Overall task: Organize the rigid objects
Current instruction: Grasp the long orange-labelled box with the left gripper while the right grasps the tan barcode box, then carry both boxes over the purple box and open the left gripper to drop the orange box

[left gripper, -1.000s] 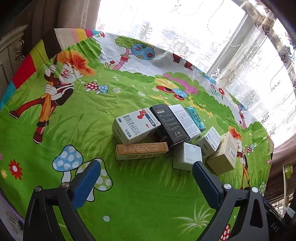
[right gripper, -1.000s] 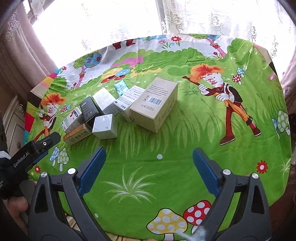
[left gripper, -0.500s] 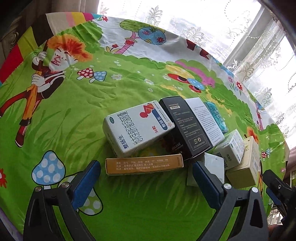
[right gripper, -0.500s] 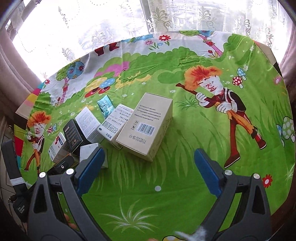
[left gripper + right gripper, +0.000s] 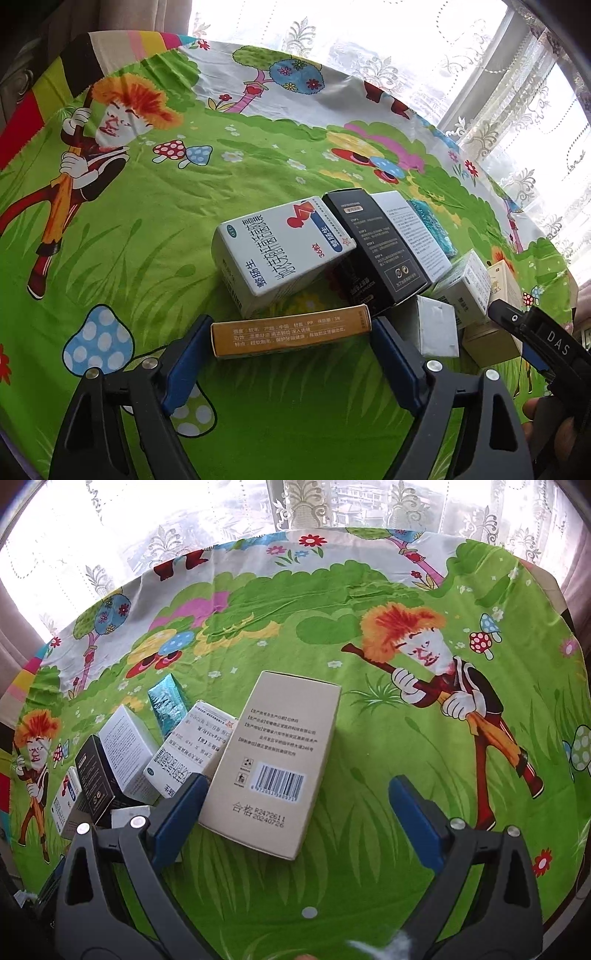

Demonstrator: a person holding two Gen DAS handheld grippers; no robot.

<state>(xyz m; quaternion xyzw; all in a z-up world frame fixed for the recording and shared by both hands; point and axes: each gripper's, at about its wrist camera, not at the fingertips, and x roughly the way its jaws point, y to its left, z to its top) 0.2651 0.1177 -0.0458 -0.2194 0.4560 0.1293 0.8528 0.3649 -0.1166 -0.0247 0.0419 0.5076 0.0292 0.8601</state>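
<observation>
Several small boxes lie clustered on a round table with a green cartoon cloth (image 5: 110, 236). My left gripper (image 5: 291, 334) is open, its blue fingers on either end of a long orange box (image 5: 290, 330). Behind it lie a white medicine box (image 5: 280, 254), a black box (image 5: 373, 247) and a small white cube box (image 5: 436, 326). My right gripper (image 5: 295, 805) is open; its left finger (image 5: 181, 812) is beside a large beige box (image 5: 277, 760), and its right finger is well apart. The right gripper also shows in the left wrist view (image 5: 532, 339).
A white box (image 5: 127, 753), a teal packet (image 5: 168, 705) and another white medicine box (image 5: 192, 753) lie left of the beige box. Lace curtains and a window stand behind the table. The cloth's edge (image 5: 546, 904) drops off to the right.
Both grippers have moved forward and down. The left one now straddles the orange box; the right one has come up to the beige box. The boxes have not moved.
</observation>
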